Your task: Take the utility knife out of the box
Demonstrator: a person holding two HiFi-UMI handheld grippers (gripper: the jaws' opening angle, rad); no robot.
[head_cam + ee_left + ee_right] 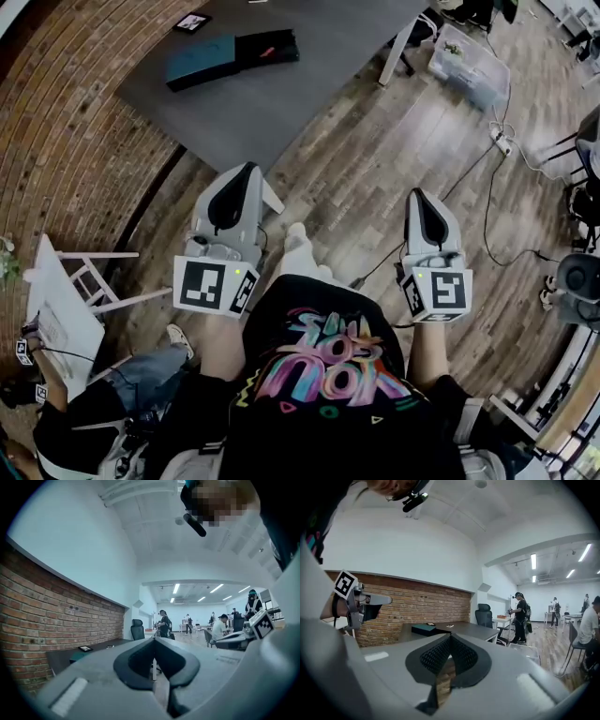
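Observation:
The box lies on the dark grey table (309, 66) at the far end of the head view, with a teal part (202, 58) and a black part (267, 47) side by side. No utility knife shows in any view. My left gripper (249, 169) and right gripper (415, 194) hang close to my body over the wooden floor, well short of the table. Both are shut with nothing in them. In the left gripper view the jaws (153, 638) meet, and the box (77, 656) is small at the left. The right gripper (450, 637) points toward the box (424, 629).
A small dark flat item (192, 22) lies on the table beyond the box. A white chair (84, 281) and a seated person (112, 394) are at my left. A clear bin (469, 56) and cables (487, 187) lie at the right. A brick wall (66, 122) borders the table.

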